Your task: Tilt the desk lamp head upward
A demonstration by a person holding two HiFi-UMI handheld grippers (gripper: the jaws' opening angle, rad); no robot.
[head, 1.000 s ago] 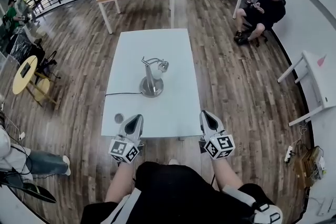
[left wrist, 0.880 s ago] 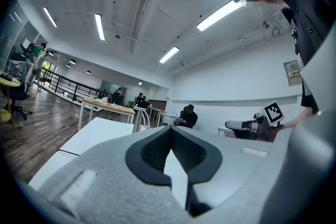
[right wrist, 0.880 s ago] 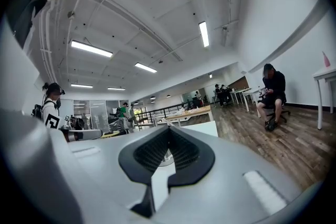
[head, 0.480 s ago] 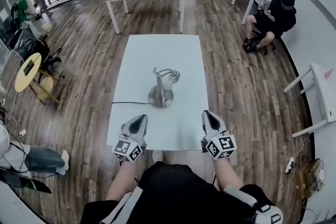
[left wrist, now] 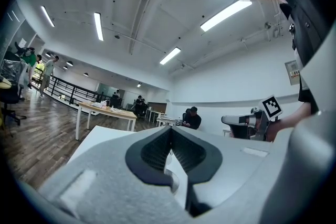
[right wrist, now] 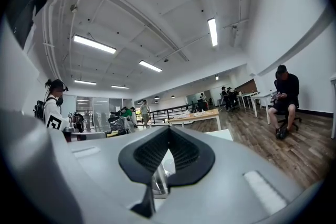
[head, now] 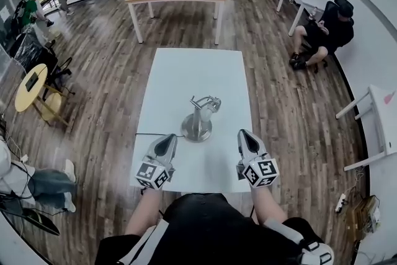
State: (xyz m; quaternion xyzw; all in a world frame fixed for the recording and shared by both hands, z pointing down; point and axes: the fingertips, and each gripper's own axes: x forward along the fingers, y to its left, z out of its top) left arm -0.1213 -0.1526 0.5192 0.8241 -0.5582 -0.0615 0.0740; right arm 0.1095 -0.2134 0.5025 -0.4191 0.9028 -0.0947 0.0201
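Largely masked by the clenched, empty jaws of left gripper (head: 166, 141) and right gripper (head: 245, 135), desk lamp (head: 200, 118) shows whole only overhead.

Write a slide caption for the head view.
Left tool and right tool, both shut, hover before the desk lamp on the white table.

Head view down — gripper views level, lamp (head: 198, 121) shared

The silver lamp (head: 198, 120) stands upright on its round base near the middle of the white surface (head: 186, 74), its small head (head: 214, 103) hanging from the arm's right end.
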